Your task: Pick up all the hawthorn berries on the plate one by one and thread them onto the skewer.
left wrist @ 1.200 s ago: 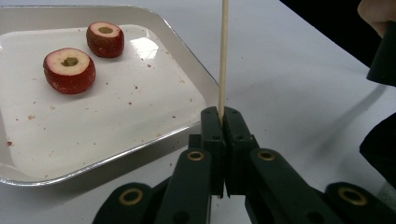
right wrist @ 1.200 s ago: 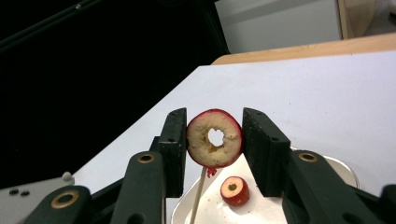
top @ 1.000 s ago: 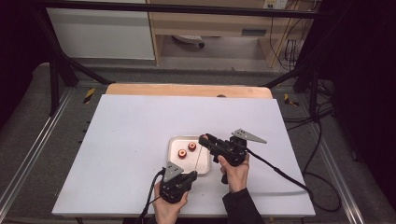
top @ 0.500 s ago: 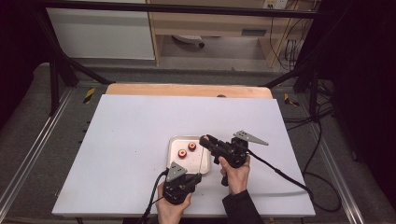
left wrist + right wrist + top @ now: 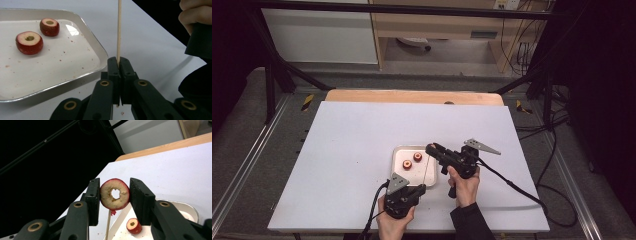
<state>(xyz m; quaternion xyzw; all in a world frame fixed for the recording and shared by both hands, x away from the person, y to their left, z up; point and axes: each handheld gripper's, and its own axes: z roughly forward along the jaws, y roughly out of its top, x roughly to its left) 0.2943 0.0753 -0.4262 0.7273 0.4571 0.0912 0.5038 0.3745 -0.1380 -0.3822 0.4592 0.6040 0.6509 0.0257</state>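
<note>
Left gripper point(image 5: 119, 65) fingers pinch the upright skewer point(image 5: 119, 27); right gripper point(image 5: 114, 197) clamps 1 cored fruit slice point(image 5: 115, 194) above it—misaligned, the tip could split the slice beside the tray point(image 5: 96, 50).

Glossy metal tray point(image 5: 98, 53), wooden skewer point(image 5: 119, 30)

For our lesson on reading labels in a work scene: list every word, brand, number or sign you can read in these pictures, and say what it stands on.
None can be read.
White tray: no print.
Cored fruit pieces and skewer: unmarked.
Left gripper and right gripper: no lettering visible.
Grey label strip on the wooden cabinet, high view: too small to read.
Yellow-black striped markers on the frame: stripes, no words.
</note>
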